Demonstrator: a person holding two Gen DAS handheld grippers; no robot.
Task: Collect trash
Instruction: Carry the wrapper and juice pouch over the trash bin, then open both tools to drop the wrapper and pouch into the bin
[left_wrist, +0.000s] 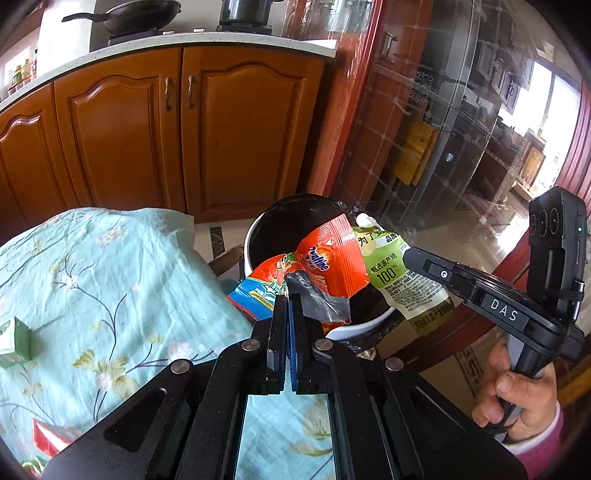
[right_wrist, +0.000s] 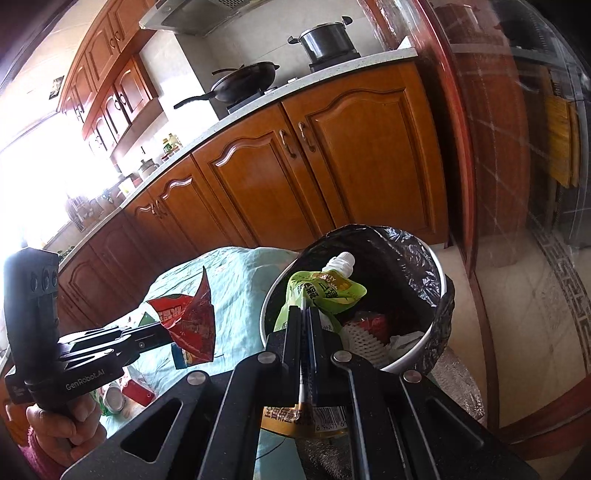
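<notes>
A white trash bin (left_wrist: 364, 326) with a black liner stands beside the table; it also shows in the right wrist view (right_wrist: 421, 352). My left gripper (left_wrist: 289, 301) is shut on an orange snack wrapper (left_wrist: 328, 264) and holds it over the bin's near rim; the wrapper also shows in the right wrist view (right_wrist: 192, 321). My right gripper (right_wrist: 304, 314) is shut on a green spouted drink pouch (right_wrist: 325, 291) and holds it over the bin; the pouch also shows in the left wrist view (left_wrist: 399, 275). Other trash lies inside the bin.
A table with a light blue floral cloth (left_wrist: 92, 277) is left of the bin. On it lie a small green carton (left_wrist: 13, 341) and a red wrapper (left_wrist: 46, 437). Wooden kitchen cabinets (left_wrist: 147, 129) stand behind. A glass door (left_wrist: 461, 110) is at right.
</notes>
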